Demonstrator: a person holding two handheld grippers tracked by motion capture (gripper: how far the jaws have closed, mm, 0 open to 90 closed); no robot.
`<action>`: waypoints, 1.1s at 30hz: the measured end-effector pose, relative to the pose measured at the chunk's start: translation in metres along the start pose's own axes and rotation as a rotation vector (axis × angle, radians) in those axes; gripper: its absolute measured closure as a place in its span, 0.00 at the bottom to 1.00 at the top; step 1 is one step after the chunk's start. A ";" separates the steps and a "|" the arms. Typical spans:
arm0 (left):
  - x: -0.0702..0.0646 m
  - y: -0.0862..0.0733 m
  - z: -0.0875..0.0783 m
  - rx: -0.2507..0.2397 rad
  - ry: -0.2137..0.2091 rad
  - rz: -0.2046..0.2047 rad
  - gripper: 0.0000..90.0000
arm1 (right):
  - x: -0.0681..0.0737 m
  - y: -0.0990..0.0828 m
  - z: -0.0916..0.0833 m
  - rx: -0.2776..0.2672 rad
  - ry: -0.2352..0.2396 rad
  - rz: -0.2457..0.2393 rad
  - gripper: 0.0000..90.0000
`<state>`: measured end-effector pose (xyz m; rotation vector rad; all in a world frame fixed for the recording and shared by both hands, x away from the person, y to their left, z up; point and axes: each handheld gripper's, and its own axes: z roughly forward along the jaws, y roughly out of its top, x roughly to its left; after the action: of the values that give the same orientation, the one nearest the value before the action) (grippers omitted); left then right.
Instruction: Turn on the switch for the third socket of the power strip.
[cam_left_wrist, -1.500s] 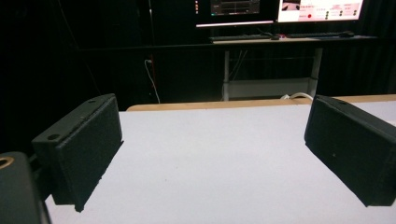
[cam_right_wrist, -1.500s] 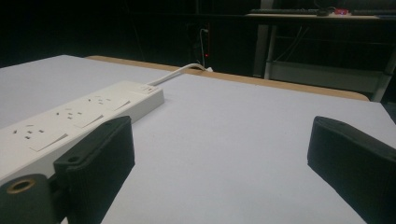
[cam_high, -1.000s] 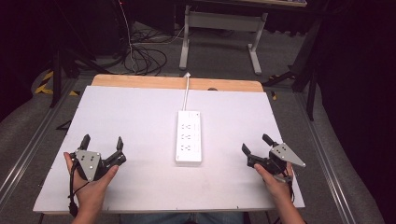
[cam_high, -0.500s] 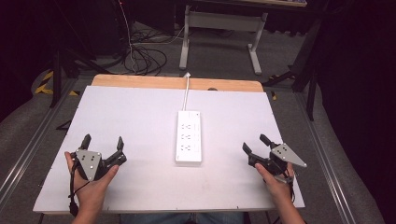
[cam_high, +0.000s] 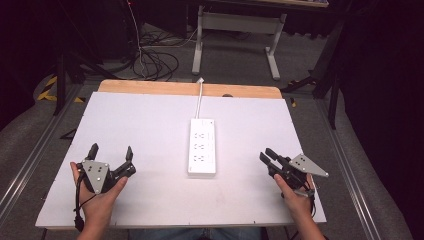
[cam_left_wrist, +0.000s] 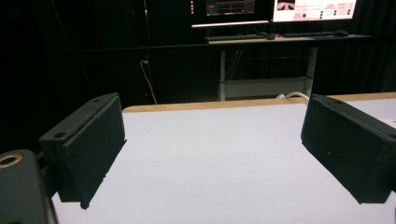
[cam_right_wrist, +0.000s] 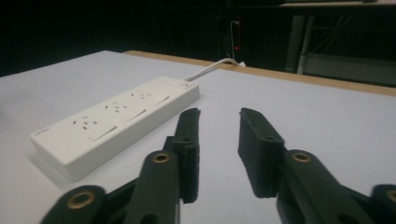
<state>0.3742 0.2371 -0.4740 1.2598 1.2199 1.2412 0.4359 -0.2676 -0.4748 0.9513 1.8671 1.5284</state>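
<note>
Right gripper, high view: the right gripper (cam_high: 272, 163) rests near the front right of the table (cam_high: 150, 125), to the right of the power strip (cam_high: 202, 146) and apart from it; its jaws have just been closing, stand narrow, and nothing lies between them.
Left gripper, high view: the left gripper (cam_high: 111, 153) sits well to the left of the power strip, jaws spread wide and empty.
Power strip, high view: the white strip lies flat at mid-table, its cord (cam_high: 200, 97) running off the far edge.
Risk, high view: likely the strip is the target; a one-sided nudge could slide or spin it on the smooth board, the cord tugging it askew.
Left gripper view: the left gripper (cam_left_wrist: 212, 154) shows wide jaws over bare table (cam_left_wrist: 210, 154); the strip is cut off at the right edge behind the jaw.
Right gripper view: the right gripper (cam_right_wrist: 217, 123) points just past the strip's near end, with the power strip (cam_right_wrist: 116, 123) to the left of the jaws; narrowed like this, it may be too tight to straddle the body and could ride up on its edge.
Hard to make out: the socket details are soft, and where the cord (cam_right_wrist: 210, 70) ends is lost in the dark.
</note>
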 end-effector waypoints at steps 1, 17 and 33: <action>0.000 0.000 0.000 -0.001 0.001 0.001 0.08 | 0.000 0.000 -0.001 0.004 0.003 0.004 0.83; -0.001 0.000 0.000 -0.002 -0.006 -0.003 0.09 | 0.000 0.013 -0.011 0.084 0.016 0.044 1.00; -0.001 -0.001 0.001 0.009 -0.012 0.010 0.10 | 0.001 0.029 -0.001 0.089 0.029 0.032 1.00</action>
<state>0.3750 0.2356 -0.4746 1.2791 1.2130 1.2345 0.4395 -0.2646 -0.4459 1.0087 1.9638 1.4960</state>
